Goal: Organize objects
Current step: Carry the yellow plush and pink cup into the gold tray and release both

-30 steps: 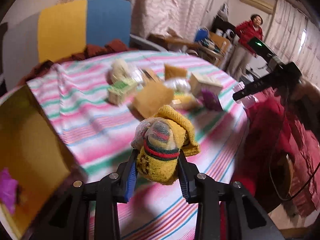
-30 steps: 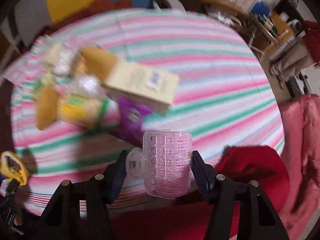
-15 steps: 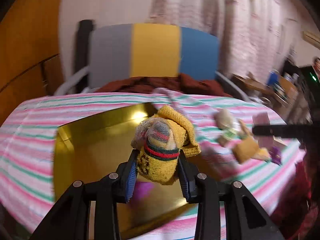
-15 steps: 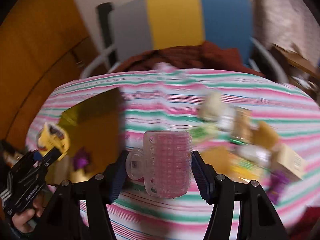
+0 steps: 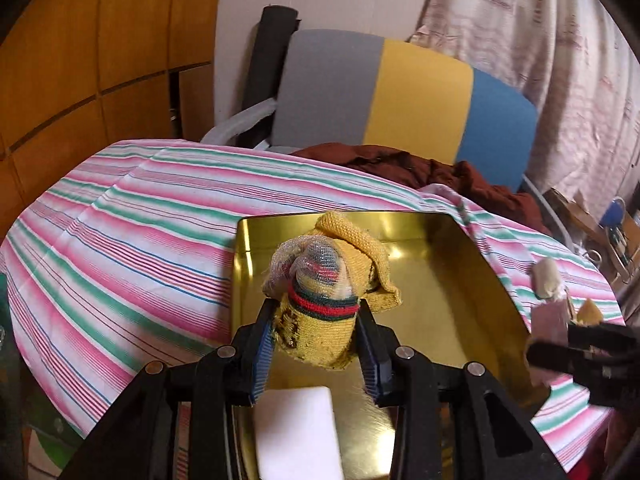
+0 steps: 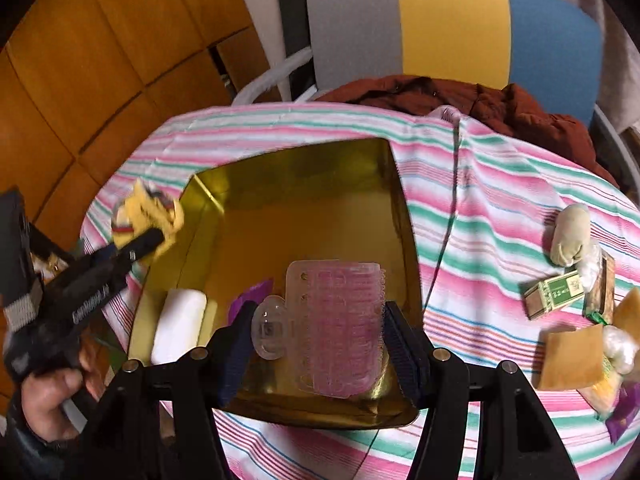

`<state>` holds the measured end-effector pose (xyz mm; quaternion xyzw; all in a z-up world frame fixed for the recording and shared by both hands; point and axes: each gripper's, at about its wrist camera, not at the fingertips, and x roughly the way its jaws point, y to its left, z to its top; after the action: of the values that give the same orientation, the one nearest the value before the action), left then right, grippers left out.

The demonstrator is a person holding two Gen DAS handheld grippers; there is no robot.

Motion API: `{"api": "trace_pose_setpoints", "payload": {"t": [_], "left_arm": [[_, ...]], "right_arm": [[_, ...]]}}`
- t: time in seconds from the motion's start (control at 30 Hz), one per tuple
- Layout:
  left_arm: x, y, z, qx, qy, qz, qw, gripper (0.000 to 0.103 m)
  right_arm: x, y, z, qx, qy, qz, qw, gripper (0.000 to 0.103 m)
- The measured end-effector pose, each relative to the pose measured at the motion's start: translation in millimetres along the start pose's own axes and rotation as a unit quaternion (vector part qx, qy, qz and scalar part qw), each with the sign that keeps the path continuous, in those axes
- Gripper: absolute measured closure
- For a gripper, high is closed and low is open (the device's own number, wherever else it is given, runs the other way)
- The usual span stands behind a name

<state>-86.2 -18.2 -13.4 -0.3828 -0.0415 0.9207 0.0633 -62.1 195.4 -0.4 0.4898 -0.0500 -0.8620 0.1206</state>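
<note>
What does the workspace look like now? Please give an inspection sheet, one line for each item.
Surface: round table under a striped cloth.
Job's things: gold tray holding a white block and a purple piece; yellow sock; pink roller.
Clutter: beige bundle, green box, tan pad and more small items on the cloth to the right of the tray.
Grippers: left hand-held gripper shut on the sock, above the tray; right hand-held gripper shut on the roller, above the tray's near end.
Cables: nothing seen.
Surroundings: chair with brown cloth, wood panels, curtain.
</note>
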Motion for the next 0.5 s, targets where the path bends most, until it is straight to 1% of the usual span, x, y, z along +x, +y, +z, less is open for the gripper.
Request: {"api": "trace_pose_setpoints", "payload": {"t": [0.03,0.07,0.17,0.3,0.33,0.4,0.5], "left_arm": [[2.2,1.4,0.6,-0.001,0.002,0.004,1.0000,0.063],[4.9,2.8,1.0,-0.003,0.004,0.012,0.9999,0.059],[9.7,6.7,1.2,-0.013,0.011,0.012,0.9998,0.053],[4.9,5.4,-3.1,-0.013,0.007,0.023,0.9996,0.052],[3.6,4.3,-4.4,-0.012,0.007,0.026,0.9996,0.051],[2.8,3.5,-5.0,-0.012,0.007,0.030,0.9995,0.050],[-4.0,0.9,-8.4,-0.011,0.004,0.029,0.9995,0.050]], "right_arm": [[3.7,-0.6,-1.0,0.000,0.004,-0.006,1.000,0.041],[7.6,-0.4,-3.8,0.000,0.010,-0.013,1.000,0.040],[19.4,-0.7,-8.5,0.002,0.026,-0.006,1.000,0.040],[27.7,4.4,-16.1,0.003,0.038,0.007,0.999,0.036],[29.7,6.2,-18.5,0.004,0.042,0.014,0.999,0.032],[31.1,7.1,-21.6,0.006,0.043,0.021,0.999,0.028],[26.5,13.0,-26.3,0.001,0.036,0.019,0.999,0.028]]}}
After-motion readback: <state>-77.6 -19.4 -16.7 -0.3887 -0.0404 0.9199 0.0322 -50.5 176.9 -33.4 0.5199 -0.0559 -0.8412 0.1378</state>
